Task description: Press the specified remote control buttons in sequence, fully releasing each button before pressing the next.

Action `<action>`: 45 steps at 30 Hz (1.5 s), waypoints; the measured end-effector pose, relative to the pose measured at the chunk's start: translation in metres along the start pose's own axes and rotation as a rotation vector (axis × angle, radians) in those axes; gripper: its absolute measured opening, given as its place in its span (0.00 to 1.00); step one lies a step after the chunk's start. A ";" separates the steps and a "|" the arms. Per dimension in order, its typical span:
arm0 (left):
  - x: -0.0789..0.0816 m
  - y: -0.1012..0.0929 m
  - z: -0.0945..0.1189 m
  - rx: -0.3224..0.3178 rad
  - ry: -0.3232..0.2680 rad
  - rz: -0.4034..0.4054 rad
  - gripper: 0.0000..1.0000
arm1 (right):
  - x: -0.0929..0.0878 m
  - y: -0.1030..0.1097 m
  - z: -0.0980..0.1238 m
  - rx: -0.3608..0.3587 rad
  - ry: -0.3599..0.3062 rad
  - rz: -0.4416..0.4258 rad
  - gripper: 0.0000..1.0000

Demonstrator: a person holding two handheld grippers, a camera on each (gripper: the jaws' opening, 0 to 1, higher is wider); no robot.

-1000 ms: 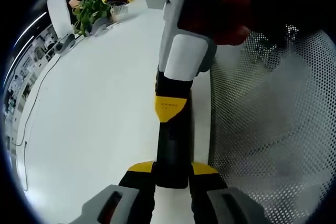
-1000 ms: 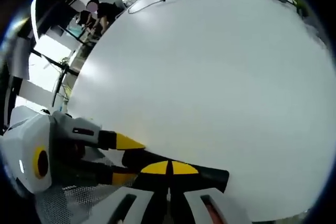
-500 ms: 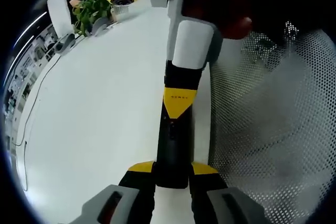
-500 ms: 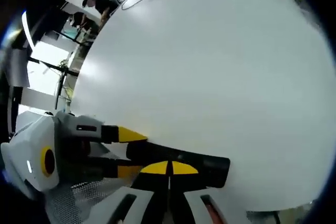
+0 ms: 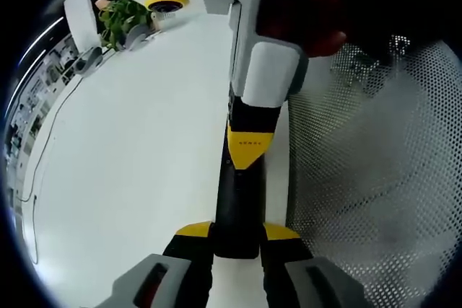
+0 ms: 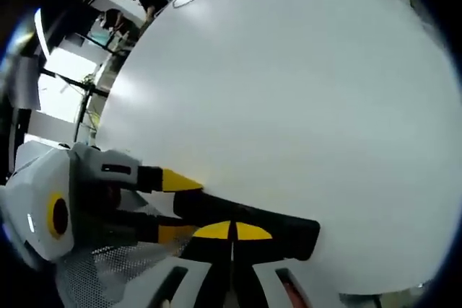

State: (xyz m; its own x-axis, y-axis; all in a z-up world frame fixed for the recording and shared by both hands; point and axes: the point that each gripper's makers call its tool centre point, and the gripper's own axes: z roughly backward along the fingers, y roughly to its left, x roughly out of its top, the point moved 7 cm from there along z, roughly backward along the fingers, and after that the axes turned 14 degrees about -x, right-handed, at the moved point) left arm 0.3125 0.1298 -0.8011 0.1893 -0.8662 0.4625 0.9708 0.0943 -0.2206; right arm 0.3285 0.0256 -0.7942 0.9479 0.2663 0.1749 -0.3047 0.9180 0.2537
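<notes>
Left gripper view: slim black remote (image 5: pixel 237 210) beside perforated mesh (image 5: pixel 368 178).

You work over a white table (image 5: pixel 137 149), its top plain and glossy. At its far end stand a potted green plant (image 5: pixel 124 18) and a yellow-lidded round container (image 5: pixel 163 3). A thin dark cable (image 5: pixel 45 146) runs along one edge. A white perforated mesh sheet (image 5: pixel 368 171) adjoins the near edge.
</notes>
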 end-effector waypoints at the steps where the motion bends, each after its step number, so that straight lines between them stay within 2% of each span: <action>1: 0.000 0.000 0.000 -0.001 0.002 -0.002 0.25 | 0.000 -0.001 0.000 0.006 0.003 -0.007 0.00; 3: 0.000 0.000 0.000 -0.001 0.002 -0.003 0.25 | 0.000 -0.003 -0.001 0.025 0.004 -0.036 0.00; 8: 0.000 0.000 0.000 -0.003 0.000 -0.009 0.25 | 0.000 -0.002 0.000 0.029 0.007 -0.040 0.00; 12: -0.001 0.000 0.000 -0.008 -0.005 -0.027 0.25 | 0.001 -0.005 0.000 0.079 0.041 -0.141 0.00; 16: -0.001 0.001 0.000 -0.007 -0.007 -0.024 0.25 | 0.000 -0.010 0.000 0.092 0.061 -0.177 0.00; 21: -0.002 0.001 0.000 -0.008 -0.014 -0.024 0.25 | -0.003 -0.009 0.004 0.073 0.064 -0.159 0.00; 25: -0.002 0.001 0.000 -0.008 -0.017 -0.025 0.25 | -0.007 -0.002 0.001 0.096 0.103 -0.125 0.00; 27: -0.002 0.000 0.000 -0.009 -0.018 -0.026 0.25 | -0.008 -0.002 -0.002 0.073 0.114 -0.099 0.00; 38: -0.002 0.000 0.000 -0.013 -0.019 -0.034 0.25 | -0.009 0.001 -0.002 0.033 0.090 -0.004 0.00; 45: -0.002 0.000 0.000 -0.013 -0.021 -0.036 0.25 | -0.008 0.000 -0.001 0.047 0.102 -0.020 0.00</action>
State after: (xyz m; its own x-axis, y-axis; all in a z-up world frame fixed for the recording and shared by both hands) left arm 0.3125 0.1321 -0.8022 0.1571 -0.8583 0.4885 0.9752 0.0566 -0.2141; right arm 0.3210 0.0237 -0.7960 0.9577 0.2787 0.0722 -0.2873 0.9094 0.3006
